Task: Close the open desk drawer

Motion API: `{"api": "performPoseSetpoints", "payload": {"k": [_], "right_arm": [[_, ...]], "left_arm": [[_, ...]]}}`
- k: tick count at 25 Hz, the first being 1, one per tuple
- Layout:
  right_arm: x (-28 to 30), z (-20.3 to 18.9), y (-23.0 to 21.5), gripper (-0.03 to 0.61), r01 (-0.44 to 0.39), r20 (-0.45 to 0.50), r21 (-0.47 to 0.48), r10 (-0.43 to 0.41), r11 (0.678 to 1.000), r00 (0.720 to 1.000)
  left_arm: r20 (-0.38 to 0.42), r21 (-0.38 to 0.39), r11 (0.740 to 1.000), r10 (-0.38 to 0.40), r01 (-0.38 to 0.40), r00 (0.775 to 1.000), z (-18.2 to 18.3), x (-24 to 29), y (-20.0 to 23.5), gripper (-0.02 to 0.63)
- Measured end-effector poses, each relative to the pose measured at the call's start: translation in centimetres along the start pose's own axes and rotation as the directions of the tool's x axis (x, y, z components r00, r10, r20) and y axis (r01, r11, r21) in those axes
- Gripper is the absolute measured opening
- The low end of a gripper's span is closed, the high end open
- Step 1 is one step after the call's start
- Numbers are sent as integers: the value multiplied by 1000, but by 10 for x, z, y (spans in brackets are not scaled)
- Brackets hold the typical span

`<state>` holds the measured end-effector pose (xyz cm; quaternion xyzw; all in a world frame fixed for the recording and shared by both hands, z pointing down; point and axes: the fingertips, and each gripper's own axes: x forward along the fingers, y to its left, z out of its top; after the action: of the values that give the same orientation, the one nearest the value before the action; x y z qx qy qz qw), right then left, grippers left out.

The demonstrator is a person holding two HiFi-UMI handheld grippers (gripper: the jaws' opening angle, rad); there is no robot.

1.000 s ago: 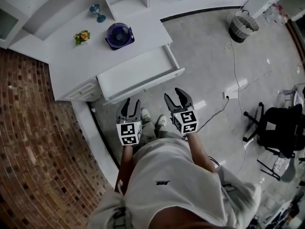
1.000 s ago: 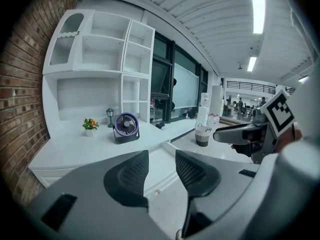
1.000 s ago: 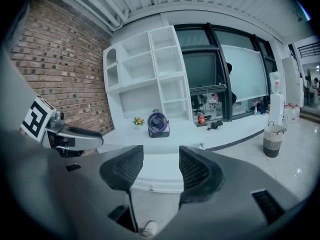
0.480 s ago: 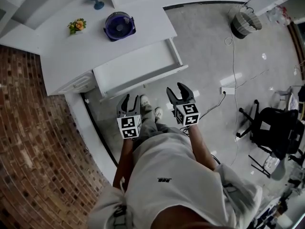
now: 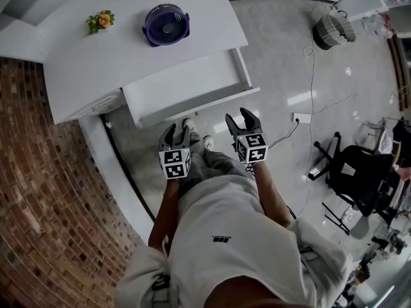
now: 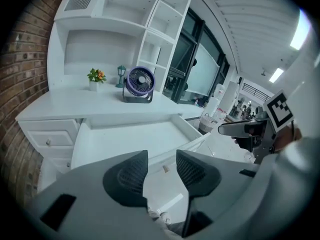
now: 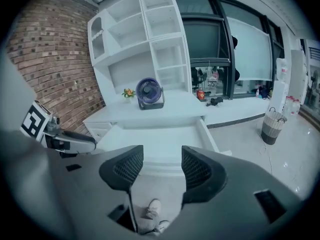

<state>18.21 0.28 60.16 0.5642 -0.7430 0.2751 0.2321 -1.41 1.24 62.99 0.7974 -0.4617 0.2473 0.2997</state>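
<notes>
Left gripper (image 5: 176, 132), right gripper (image 5: 239, 119), jaws apart, short of open drawer (image 5: 186, 85).

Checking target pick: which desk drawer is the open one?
The wide drawer below the purple fan, pulled out from the desk front; the small drawers to its left are shut.

The grey left gripper (image 6: 161, 157) holds its two dark ribbed jaws apart, with nothing between them. Beyond them the long white drawer (image 6: 131, 137) stands pulled out of the white table (image 6: 60, 107). On the table are a round purple fan (image 6: 139, 83) and a small orange-flowered plant (image 6: 96, 77). A brick wall (image 6: 19, 59) is on the left.
</notes>
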Motion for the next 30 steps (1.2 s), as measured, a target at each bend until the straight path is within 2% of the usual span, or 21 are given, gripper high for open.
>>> {"api": "performPoseSetpoints", "payload": {"k": [7, 20, 30], "right_arm": [[22, -18, -7, 229, 4, -63, 2, -4, 1000, 998], [67, -51, -33, 247, -50, -169, -8, 48, 999, 985], [90, -65, -42, 273, -82, -213, -5, 79, 997, 974]], "left_arm": [[-55, -65, 997, 27, -30, 998, -22, 17, 20, 204], [-114, -109, 983, 132, -144, 985, -45, 47, 31, 225], [-153, -136, 965, 202, -223, 967, -59, 63, 41, 232]]}}
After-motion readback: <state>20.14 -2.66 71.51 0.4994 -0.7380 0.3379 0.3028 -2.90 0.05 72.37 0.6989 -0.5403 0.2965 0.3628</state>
